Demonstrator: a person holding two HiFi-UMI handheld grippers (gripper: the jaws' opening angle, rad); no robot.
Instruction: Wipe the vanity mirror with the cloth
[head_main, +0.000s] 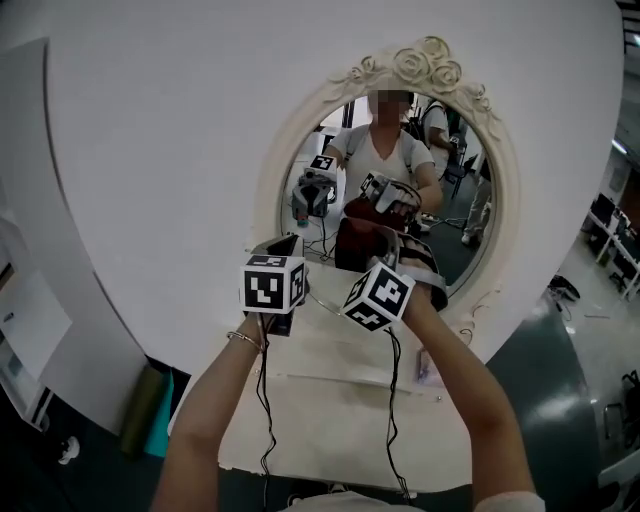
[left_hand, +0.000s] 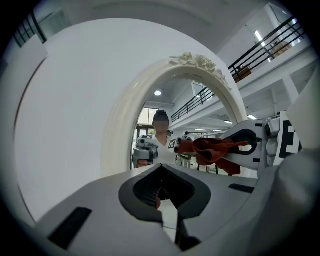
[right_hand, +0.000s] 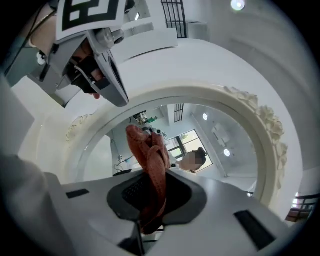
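We hold both grippers up in front of the mirror (head_main: 462, 232), which stands upright in its white oval frame (head_main: 283, 150) at the far edge of the table (head_main: 330, 410). The right gripper (right_hand: 150, 202) has its jaws clamped on the red cloth (right_hand: 149, 162). The cloth bunches out past the tips toward the glass, so that it, not the hard jaws, meets the mirror. It sits low on the glass, near the middle. From the left gripper view the cloth (left_hand: 216, 150) looks pressed to the surface or just off it; we cannot tell which.

The left gripper (left_hand: 162, 199) is just left of it, pointed at the lower left of the glass. Its jaws are together, with nothing we can make out between them. We judge it is held there idle, out of the cloth's path, perhaps ready to steady the frame.

The wiping seems under way or about to start at the bottom, and most of the glass lies above and to either side. The next strokes call for light, even pressure, since a hard push could tip the mirror back.
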